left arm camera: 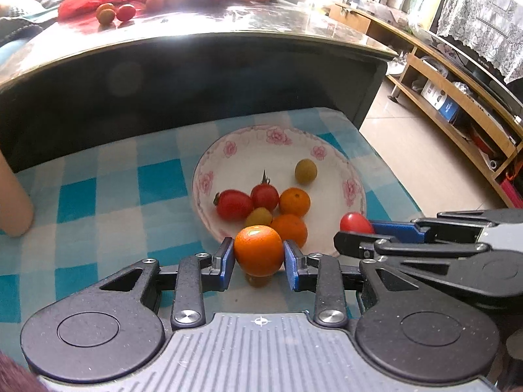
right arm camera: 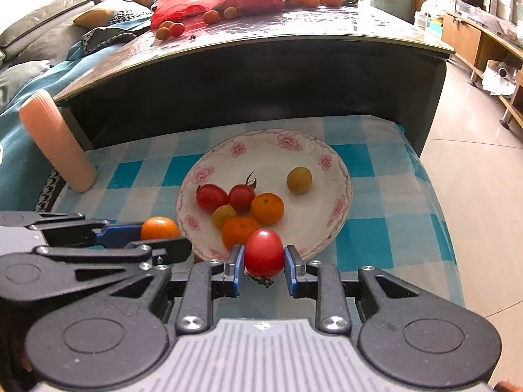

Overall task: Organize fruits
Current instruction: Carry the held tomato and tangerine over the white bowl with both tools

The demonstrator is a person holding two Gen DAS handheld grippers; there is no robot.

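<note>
A white plate with pink flowers (left arm camera: 228, 145) (right arm camera: 209, 170) sits on a blue checked cloth (left arm camera: 98, 196). It holds several small fruits: red tomatoes (left arm camera: 233, 204), oranges (left arm camera: 294, 202) and yellow-green ones (left arm camera: 306, 171). My left gripper (left arm camera: 259, 261) is shut on a small orange (left arm camera: 258, 250), held over the plate's near rim; the orange also shows in the right wrist view (right arm camera: 159, 228). My right gripper (right arm camera: 264, 266) is shut on a red tomato (right arm camera: 264, 253), also over the near rim, just right of the left gripper; the tomato shows in the left wrist view (left arm camera: 355, 222).
A dark glossy table (left arm camera: 196, 32) rises behind the cloth, with more loose fruit (left arm camera: 114, 13) and a red bag (right arm camera: 183, 3) on top. A pink cylinder (right arm camera: 55, 140) stands at the cloth's left. A sofa (right arm camera: 49, 16) lies far left, wooden shelving (left arm camera: 457, 98) far right.
</note>
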